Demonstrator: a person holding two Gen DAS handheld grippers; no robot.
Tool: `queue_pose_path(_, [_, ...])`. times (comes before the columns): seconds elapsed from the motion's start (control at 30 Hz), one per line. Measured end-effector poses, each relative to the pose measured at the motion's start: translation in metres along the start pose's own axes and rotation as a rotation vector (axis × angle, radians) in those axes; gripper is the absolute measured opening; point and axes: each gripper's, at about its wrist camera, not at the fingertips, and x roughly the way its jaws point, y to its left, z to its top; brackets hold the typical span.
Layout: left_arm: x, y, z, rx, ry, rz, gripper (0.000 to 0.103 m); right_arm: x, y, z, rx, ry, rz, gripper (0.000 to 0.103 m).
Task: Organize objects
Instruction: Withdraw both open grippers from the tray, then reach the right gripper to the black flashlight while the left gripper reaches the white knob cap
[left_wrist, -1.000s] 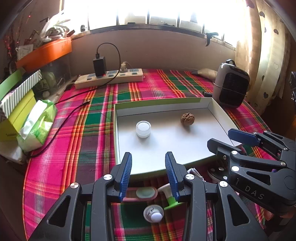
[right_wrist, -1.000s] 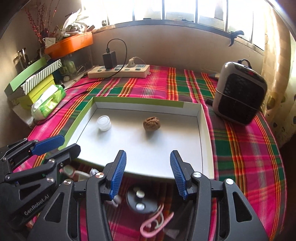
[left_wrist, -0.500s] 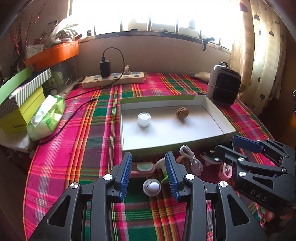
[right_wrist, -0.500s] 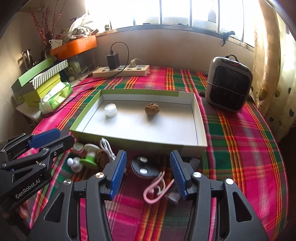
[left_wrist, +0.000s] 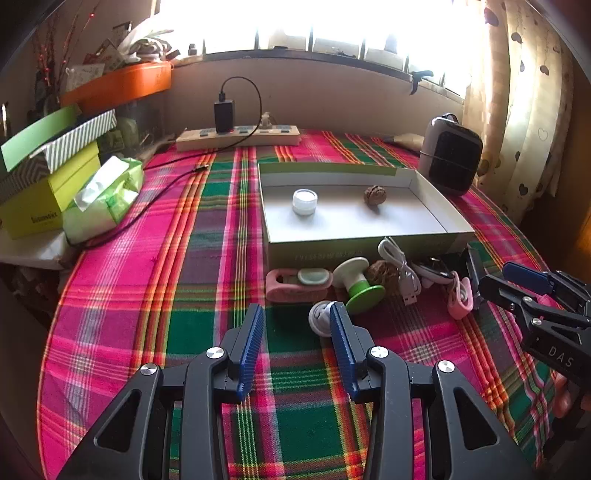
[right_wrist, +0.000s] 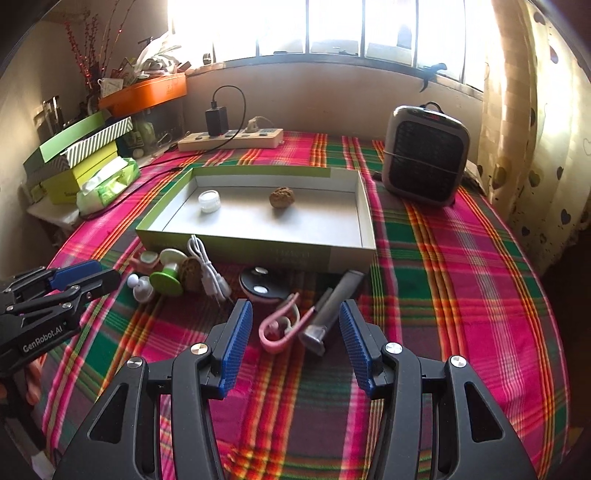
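A pink-green-orange plaid tablecloth (right_wrist: 461, 258) fills mid-frame; a white-lined, green-walled box (right_wrist: 255, 251) sits centre, with an orange shelf (right_wrist: 144, 94) and a green-white striped carton (right_wrist: 98, 142) upper left.

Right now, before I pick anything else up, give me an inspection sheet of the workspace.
Surface: plaid tablecloth.
Job's things: shallow box holds a small white jar and a walnut; in front of it lie a second walnut, a white USB cable and a pink ear hook.
Clutter: tissue pack, stacked boxes.
Grippers: left hand-held gripper open; right hand-held gripper open; both empty.
Cables: power strip with black charger.
Surroundings: small heater, window, curtain.
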Motion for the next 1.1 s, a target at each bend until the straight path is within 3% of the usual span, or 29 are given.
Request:
queue_pose_path(0.47, [0.011,0.0,-0.009,-0.004,0.041,-0.073,0.039,0.004,-0.015,-0.017,0.025,0.039,-0.01,0.051])
queue_pose_path(1.1, [0.028,-0.006,-0.007,0.017,0.088,-0.058,0.04,0.023,-0.026,-0.013,0.044,0.088,-0.054,0.051])
